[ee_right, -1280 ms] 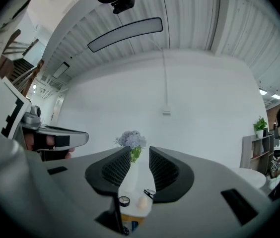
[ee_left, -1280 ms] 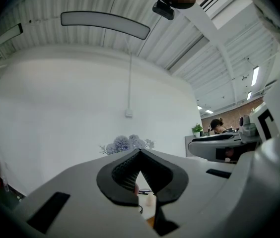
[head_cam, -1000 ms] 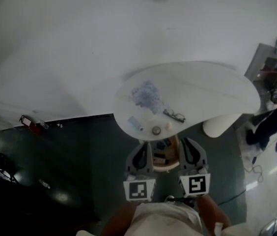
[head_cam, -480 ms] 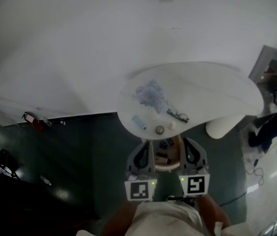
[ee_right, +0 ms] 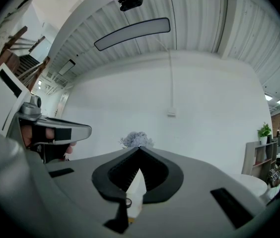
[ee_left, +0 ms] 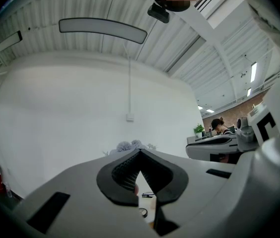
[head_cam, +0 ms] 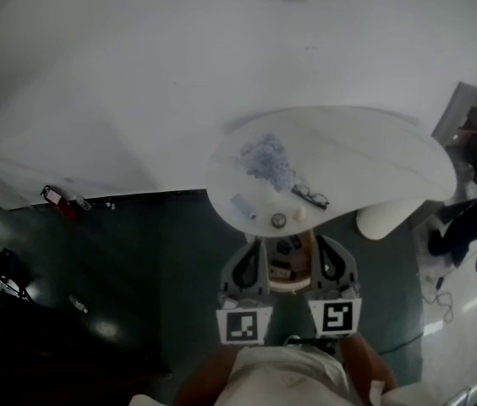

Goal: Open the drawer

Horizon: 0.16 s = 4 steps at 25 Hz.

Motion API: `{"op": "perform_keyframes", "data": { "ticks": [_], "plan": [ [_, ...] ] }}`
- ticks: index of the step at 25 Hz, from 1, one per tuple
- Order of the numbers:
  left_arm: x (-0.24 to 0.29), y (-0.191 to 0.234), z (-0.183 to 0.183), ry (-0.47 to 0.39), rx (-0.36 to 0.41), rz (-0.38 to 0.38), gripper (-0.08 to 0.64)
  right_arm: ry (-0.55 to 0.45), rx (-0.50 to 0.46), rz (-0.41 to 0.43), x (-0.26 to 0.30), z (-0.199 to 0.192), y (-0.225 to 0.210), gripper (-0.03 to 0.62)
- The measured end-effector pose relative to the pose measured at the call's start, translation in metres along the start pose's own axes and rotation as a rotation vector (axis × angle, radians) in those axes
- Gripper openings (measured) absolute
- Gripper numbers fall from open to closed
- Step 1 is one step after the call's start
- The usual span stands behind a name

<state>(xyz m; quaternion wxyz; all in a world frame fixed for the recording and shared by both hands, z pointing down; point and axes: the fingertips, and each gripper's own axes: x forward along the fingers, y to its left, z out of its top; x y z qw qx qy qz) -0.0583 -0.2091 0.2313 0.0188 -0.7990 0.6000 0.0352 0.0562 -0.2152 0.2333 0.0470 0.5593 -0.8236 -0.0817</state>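
Note:
The drawer [head_cam: 288,265] shows as a wooden-toned box with small things in it, just under the near rim of the white curved table [head_cam: 374,155]. My left gripper [head_cam: 249,250] and right gripper [head_cam: 327,245] flank it side by side and point level toward the table. In the left gripper view the left gripper [ee_left: 140,151] has its dark pads meeting at the tips, with nothing between them. The right gripper [ee_right: 140,149] looks the same in its own view: shut and empty. Whether either one touches the drawer I cannot tell.
On the table lie a fluffy blue-white bunch [head_cam: 264,157], glasses [head_cam: 310,197], a small round piece [head_cam: 278,220] and a pale blue item [head_cam: 242,205]. A white wall rises behind. A person [head_cam: 467,218] works at the far right. A red extinguisher [head_cam: 57,200] stands on the dark floor at left.
The head view has drifted a little, so the table sits slightly further right in the picture. Both grippers keep their places beside the drawer.

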Motion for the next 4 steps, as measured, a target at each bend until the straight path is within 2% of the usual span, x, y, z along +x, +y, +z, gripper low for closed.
{"op": "perform_keyframes", "data": {
  "ticks": [4],
  "plan": [
    [-0.0030, 0.0014, -0.0028, 0.020, 0.001, -0.001, 0.003, 0.001, -0.006, 0.001, -0.0008, 0.0003, 0.0016, 0.006]
  ]
}}
